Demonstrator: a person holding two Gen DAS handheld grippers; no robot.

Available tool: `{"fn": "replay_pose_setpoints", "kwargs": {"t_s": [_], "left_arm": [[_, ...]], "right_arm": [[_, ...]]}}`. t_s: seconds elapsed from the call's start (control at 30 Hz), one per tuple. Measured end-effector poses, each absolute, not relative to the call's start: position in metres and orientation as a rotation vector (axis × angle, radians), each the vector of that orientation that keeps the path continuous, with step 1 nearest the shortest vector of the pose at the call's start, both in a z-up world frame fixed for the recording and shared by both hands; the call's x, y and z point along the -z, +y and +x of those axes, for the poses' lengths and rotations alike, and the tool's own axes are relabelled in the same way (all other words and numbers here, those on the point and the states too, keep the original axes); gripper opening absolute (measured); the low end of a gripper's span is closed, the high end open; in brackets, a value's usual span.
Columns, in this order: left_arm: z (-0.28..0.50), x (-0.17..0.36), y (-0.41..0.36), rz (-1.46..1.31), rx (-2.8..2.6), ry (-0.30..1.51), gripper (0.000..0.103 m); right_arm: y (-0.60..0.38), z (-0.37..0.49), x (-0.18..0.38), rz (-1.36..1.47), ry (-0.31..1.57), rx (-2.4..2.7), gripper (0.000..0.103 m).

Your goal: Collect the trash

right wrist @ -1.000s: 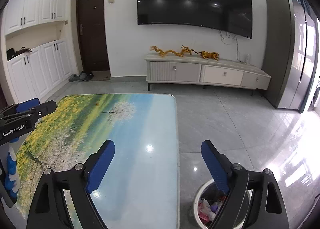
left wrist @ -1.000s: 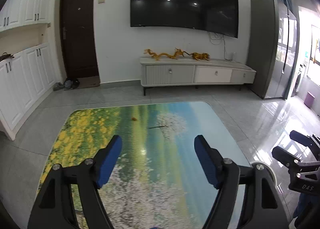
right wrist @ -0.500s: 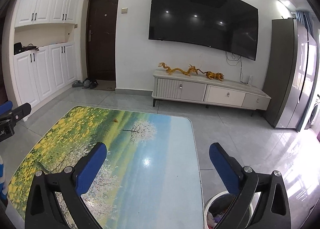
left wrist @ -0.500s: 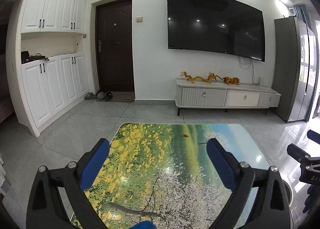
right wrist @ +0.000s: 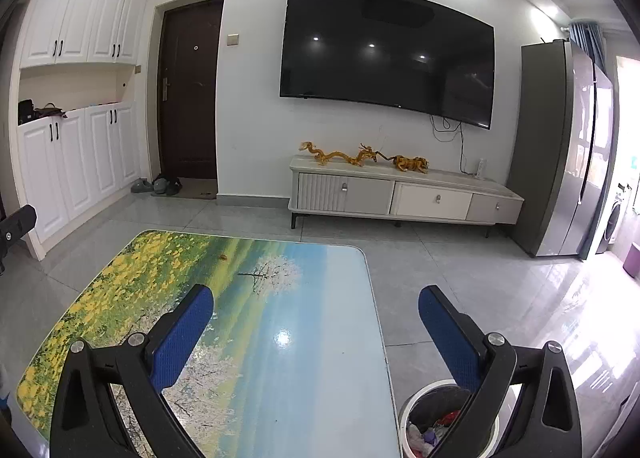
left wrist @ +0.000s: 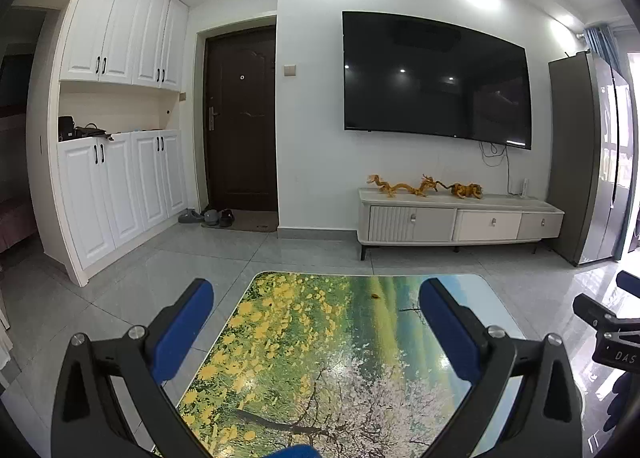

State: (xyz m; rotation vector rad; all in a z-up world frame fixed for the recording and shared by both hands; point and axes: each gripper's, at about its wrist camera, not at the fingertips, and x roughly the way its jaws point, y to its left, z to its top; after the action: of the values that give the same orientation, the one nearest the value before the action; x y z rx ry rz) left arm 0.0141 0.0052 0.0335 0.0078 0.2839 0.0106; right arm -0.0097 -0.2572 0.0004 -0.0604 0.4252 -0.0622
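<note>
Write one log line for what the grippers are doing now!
left hand-held gripper: open, empty | right hand-held gripper: open, empty | scrap: on table | bin: holds trash

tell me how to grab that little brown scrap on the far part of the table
Take the brown scrap whole, across its narrow width, coming straight down from above. It is small and lies flat on the glossy table, so there is no edge to get under. The left tongs, open and empty, look nearer its side; shape detail is too small to tell.
</note>
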Motion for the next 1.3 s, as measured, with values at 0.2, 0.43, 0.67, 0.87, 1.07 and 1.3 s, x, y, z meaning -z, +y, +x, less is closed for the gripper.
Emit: {"fn": "replay_pose_setpoints", "kwargs": {"t_s": [0.2,0.43,0.67,0.87,1.07,1.3], "left_arm": [[-0.007,-0.043,0.005,0.012,-0.009,0.242,0.103],[-0.024,-0.05,0.003,0.018,0.002,0.216,0.103],[-0.036,-0.056,-0.003,0.026,0.001,0.206,0.103],[-0.041,-0.057,-0.006,0.031,0.002,0.202,0.103],[-0.04,-0.057,-0.004,0.033,0.003,0.206,0.103],[-0.035,-0.056,-0.004,0.032,0.003,0.221,0.103]], "right_arm": [[-0.254,-0.027,-0.01,-0.066,0.393,0.078,0.103],[-0.254,-0.046,-0.018,-0.066,0.36,0.104,0.103],[-0.254,-0.062,-0.025,-0.077,0.324,0.136,0.103],[-0.254,-0.067,-0.029,-0.084,0.304,0.149,0.103],[-0.256,-0.066,-0.027,-0.08,0.307,0.155,0.103],[-0.262,-0.062,-0.024,-0.068,0.31,0.166,0.103]]}}
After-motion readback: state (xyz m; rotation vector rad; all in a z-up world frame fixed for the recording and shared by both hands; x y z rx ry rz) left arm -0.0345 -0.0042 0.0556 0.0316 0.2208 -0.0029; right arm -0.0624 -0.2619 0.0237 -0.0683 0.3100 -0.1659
